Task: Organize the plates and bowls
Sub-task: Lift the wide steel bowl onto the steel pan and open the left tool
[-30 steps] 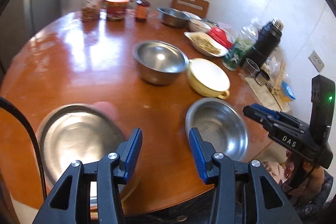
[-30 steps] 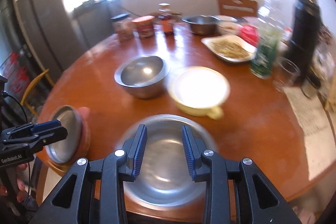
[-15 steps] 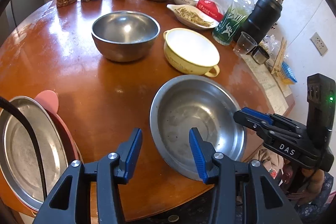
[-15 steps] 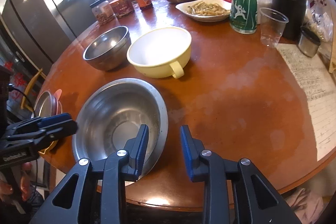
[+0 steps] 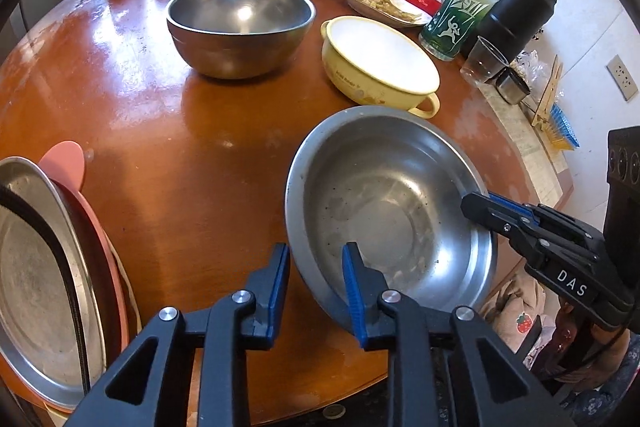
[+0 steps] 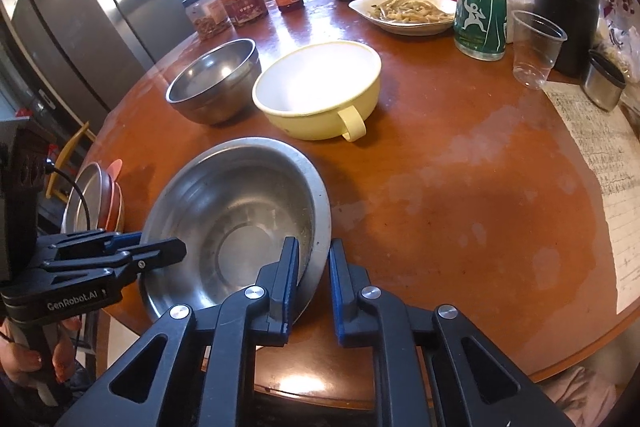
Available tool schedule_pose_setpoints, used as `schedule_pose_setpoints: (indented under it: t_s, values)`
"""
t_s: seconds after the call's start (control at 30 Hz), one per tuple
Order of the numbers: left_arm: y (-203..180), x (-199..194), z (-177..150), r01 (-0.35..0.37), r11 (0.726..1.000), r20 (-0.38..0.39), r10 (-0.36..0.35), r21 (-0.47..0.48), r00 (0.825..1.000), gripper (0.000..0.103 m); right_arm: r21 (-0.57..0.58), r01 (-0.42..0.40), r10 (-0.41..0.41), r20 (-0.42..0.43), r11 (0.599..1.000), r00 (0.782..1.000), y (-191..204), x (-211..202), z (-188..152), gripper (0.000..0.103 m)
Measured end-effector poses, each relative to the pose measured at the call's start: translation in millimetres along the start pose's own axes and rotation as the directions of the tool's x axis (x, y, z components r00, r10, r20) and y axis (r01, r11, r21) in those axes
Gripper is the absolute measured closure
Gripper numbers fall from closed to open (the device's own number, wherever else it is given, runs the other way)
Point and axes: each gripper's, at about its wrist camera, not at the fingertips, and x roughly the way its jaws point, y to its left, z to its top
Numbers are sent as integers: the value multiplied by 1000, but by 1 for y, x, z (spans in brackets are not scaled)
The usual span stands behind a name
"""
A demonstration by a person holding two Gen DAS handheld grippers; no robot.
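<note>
Glossy round brown wood, worn pale in patches, forms the table [image 6: 460, 187]. At its near edge sits a wide, shallow steel bowl [image 5: 384, 203], dull and speckled inside. The left gripper [image 5: 316, 291] straddles the bowl's near rim, jaws narrowly parted, one blue pad inside and one outside; whether they pinch is unclear. The right gripper [image 6: 314, 275] straddles the opposite rim likewise, jaws narrow. Just beyond the jaws stands a smooth yellow bowl with a loop handle [image 6: 320, 91], then a deeper polished steel bowl [image 5: 240, 23]. Left of the left jaws, a flat steel plate [image 5: 36, 279] rests atop pink plates [image 5: 66, 163]. Farther off: a green bottle [image 6: 480, 3], clear cup [image 6: 536, 43], black flask [image 5: 516, 11].
</note>
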Motion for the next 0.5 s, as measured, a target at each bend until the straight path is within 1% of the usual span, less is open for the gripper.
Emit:
schedule_pose_setpoints:
  t_s: [0.17, 0.27, 0.5]
  values:
    - [3, -5, -1, 0, 1000, 5, 0, -1, 1000, 75, -8, -6, 5, -5, 1000, 1000, 6, 2, 2, 88]
    - [5, -11, -3, -23, 1000, 10, 23, 4, 1000, 75, -24, -9, 9, -7, 1000, 1000, 12, 3, 3, 88]
    - [18, -19, -8, -42, 999, 8, 42, -22, 999, 75, -55, -26, 25, -29, 998, 999, 27, 13, 3, 88]
